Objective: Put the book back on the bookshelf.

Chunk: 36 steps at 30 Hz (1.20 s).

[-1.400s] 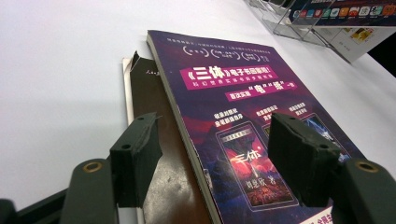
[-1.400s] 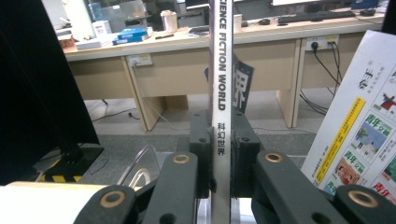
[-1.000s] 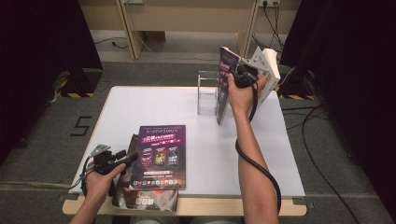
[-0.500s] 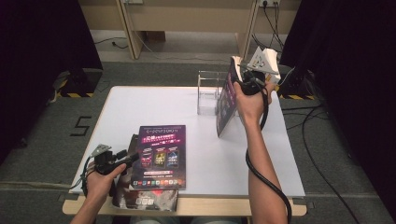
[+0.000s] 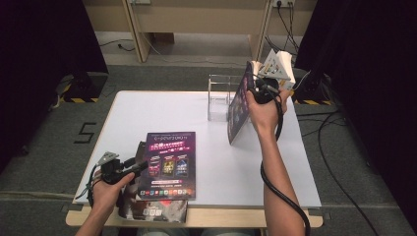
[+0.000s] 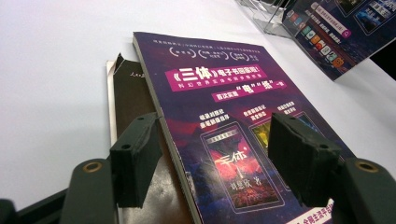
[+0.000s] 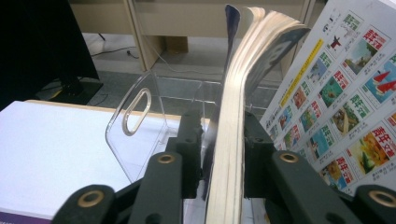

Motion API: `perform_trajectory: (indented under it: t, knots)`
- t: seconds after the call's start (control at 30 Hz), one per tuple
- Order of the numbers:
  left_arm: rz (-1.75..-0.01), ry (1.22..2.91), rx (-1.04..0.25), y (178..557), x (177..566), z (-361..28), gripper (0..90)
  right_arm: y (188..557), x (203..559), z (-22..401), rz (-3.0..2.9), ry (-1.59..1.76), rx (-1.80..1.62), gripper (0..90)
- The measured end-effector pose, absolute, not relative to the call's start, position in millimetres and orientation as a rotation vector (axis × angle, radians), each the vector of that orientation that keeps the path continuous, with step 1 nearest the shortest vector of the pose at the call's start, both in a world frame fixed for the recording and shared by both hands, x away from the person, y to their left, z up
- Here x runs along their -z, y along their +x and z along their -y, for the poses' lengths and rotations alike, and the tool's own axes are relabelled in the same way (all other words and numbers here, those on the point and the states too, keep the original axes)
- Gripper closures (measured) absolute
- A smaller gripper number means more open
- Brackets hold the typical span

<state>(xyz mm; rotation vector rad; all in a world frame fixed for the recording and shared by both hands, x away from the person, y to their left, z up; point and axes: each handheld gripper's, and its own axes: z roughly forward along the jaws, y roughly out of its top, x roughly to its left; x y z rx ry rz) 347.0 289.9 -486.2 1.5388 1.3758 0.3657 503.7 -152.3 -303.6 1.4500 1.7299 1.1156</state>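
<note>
Magazine (image 5: 239, 105) stands upright, pinched by its edge in the right tongs (image 7: 219, 154), just beside the clear rack (image 5: 219, 98). Loose pages may fan, catch the rack's wall, or slip. Left tongs (image 6: 210, 154) rest spread over 2 magazines on the tabletop (image 5: 162, 110).

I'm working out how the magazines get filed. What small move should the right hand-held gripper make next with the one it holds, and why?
Probably carry it a little left and lower it into the clear rack. The right hand-held gripper is clamped on the magazine, holding it upright just beside the rack and not yet in a slot. More magazines lie flat by the left hand-held gripper, whose jaws stand open.
</note>
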Motion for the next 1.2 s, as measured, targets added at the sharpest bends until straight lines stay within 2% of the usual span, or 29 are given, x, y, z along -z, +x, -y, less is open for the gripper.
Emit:
perform_trajectory:
  t: [0.2, 1.2]
  knots:
    - [-1.375, 1.537, -0.368, 347.0, 485.7, -290.7, 33.5, 507.7, 299.1, 149.7, -1.732, 1.505, -1.124, 82.5]
    - [-1.379, 1.527, -0.369, 348.2, 486.4, -293.4, 33.6, 544.9, 277.0, 134.4, -1.603, 1.418, -1.158, 83.1]
